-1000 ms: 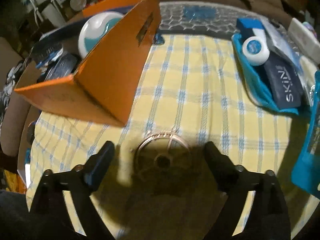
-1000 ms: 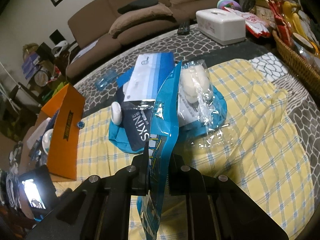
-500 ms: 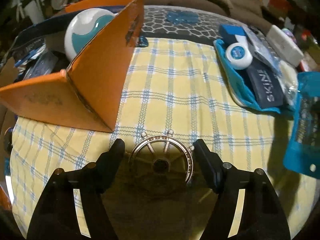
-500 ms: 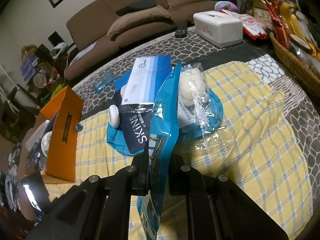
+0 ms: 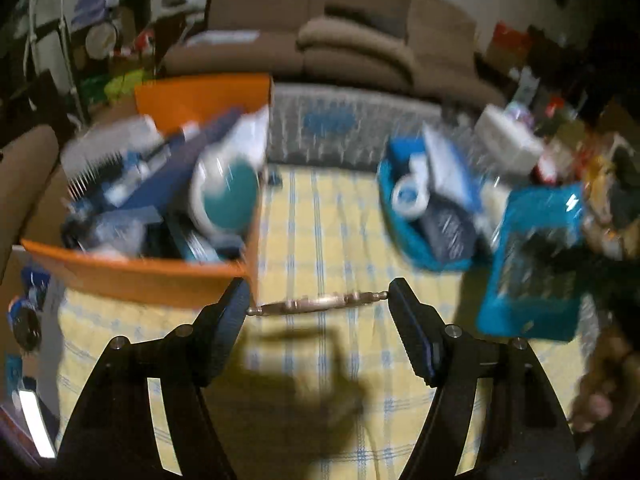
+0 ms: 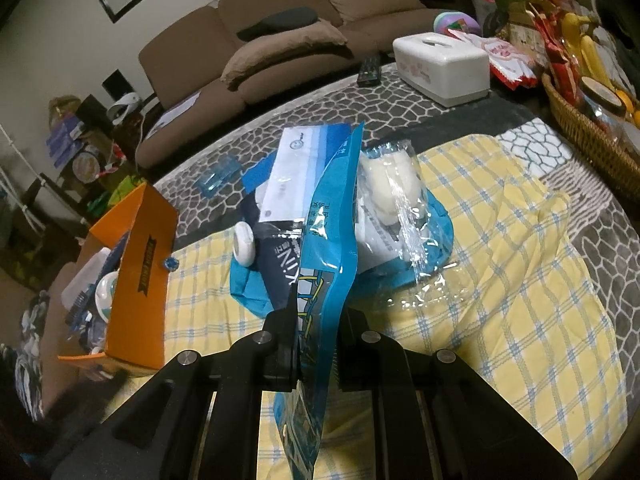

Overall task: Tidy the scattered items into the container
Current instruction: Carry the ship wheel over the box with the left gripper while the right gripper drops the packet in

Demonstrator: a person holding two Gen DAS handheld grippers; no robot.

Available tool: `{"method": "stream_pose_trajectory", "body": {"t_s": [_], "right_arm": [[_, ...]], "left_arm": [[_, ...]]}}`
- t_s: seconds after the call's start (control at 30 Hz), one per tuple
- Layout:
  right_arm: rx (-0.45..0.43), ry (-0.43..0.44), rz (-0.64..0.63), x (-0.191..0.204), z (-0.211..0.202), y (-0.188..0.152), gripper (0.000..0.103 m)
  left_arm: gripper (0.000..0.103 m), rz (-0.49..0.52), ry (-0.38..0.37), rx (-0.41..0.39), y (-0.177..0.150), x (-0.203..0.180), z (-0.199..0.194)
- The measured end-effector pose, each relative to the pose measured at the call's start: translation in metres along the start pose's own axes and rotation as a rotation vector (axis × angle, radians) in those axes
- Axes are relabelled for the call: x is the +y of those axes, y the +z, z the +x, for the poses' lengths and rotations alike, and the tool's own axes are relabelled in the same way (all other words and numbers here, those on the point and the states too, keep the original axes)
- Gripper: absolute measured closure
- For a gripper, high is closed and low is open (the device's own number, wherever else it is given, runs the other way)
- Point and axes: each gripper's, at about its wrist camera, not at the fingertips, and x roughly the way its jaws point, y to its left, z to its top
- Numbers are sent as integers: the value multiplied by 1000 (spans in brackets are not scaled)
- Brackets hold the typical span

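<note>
A small metal ship's-wheel ornament [image 5: 318, 303] hangs edge-on above the yellow checked cloth, and my left gripper [image 5: 318, 308] is shut on its rim. Just to its left stands the orange box [image 5: 132, 276], holding several items, among them a white and teal round case [image 5: 224, 196]. My right gripper [image 6: 318, 344] is shut on a blue plastic packet [image 6: 328, 232], held upright over the cloth. The same packet [image 5: 532, 272] shows at the right of the left wrist view. From the right wrist the orange box [image 6: 140, 280] sits at the far left.
A blue pouch [image 6: 436, 240] on the cloth carries a white round case [image 6: 245, 244], a dark packet [image 6: 280, 272] and a clear bag of white pieces [image 6: 394, 184]. Behind are a white tissue box [image 6: 444, 68], a wicker basket [image 6: 588, 136] and a brown sofa [image 6: 280, 52].
My left gripper closed on the wheel where it lay flat on the cloth and lifted it, tilting up so the box's inside now shows. The right gripper and packet have stayed put.
</note>
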Motion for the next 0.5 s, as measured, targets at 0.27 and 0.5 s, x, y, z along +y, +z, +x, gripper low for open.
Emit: {"method": "stream_pose_trajectory", "body": {"t_s": [0.27,0.5], "right_arm": [[-36,80,-125,68,-17,12,92],[-14,221,-219,153,-3,26,92]], "left_arm": [[34,-35,65,-211,64,52,-49],[34,-169,108,-194,97,122,-45]]}}
